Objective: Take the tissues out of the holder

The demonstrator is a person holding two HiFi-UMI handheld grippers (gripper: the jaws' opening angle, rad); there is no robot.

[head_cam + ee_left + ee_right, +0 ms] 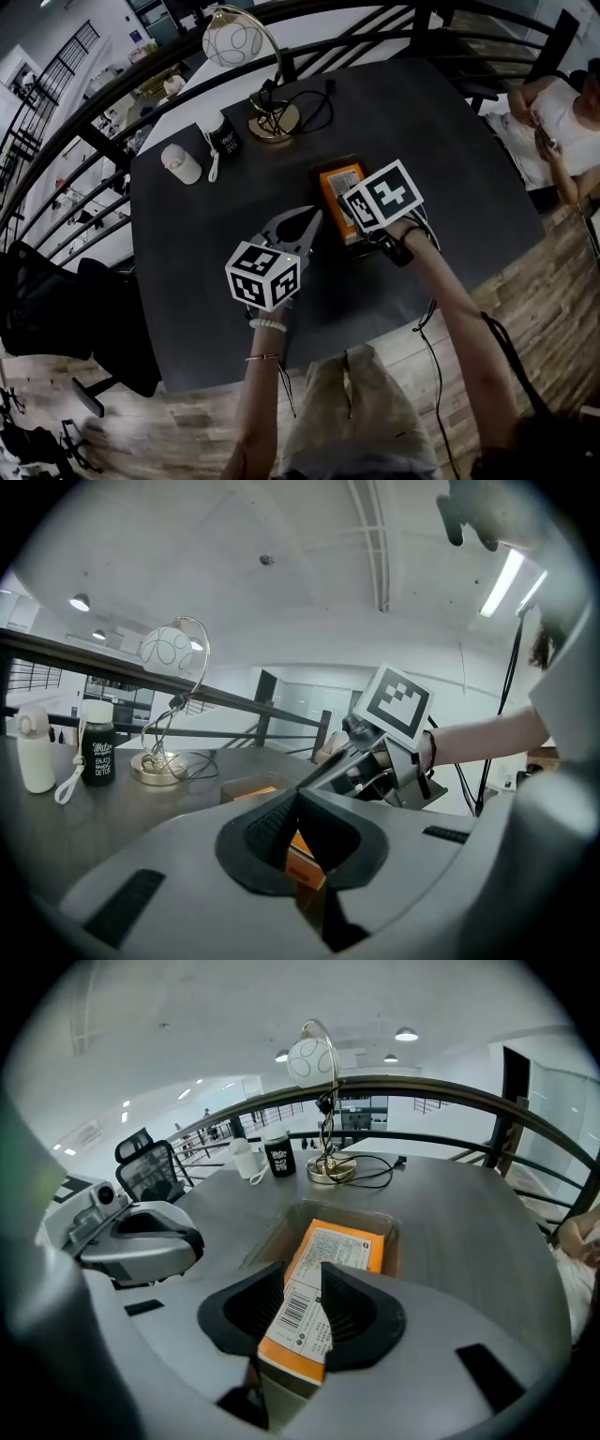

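near the middle of the dark table [450, 169] sits the holder [339, 161], an open-topped, brownish see-through box with its long side running from the near edge toward the far edge. inside it lies the tissue pack [336, 1246], orange with a white printed label and a barcode, taking up nearly the whole inside. its far end rests in the holder, and its near end reaches in between the jaws of the right gripper [302, 1269]. those jaws are spread wide, one pad at each long side of the pack and very close to it, but no squeeze on the pack shows, and the pack is not out of the holder.

the left gripper [296, 799] comes in low from the holder's left side with its tips at the holder's wall. its jaws are drawn together so the tips meet, and a thin strip of orange and brown shows through the slit behind them. i cannot tell whether they pinch the wall.

toward the far edge stands a brass lamp [272, 120] with a glass globe, its cable [314, 108] looping on the tabletop. by the far left corner stand a black bottle [97, 754] and a white bottle [36, 750], both capped, so what they contain is hidden. past the table's right edge a person [548, 122] sits.
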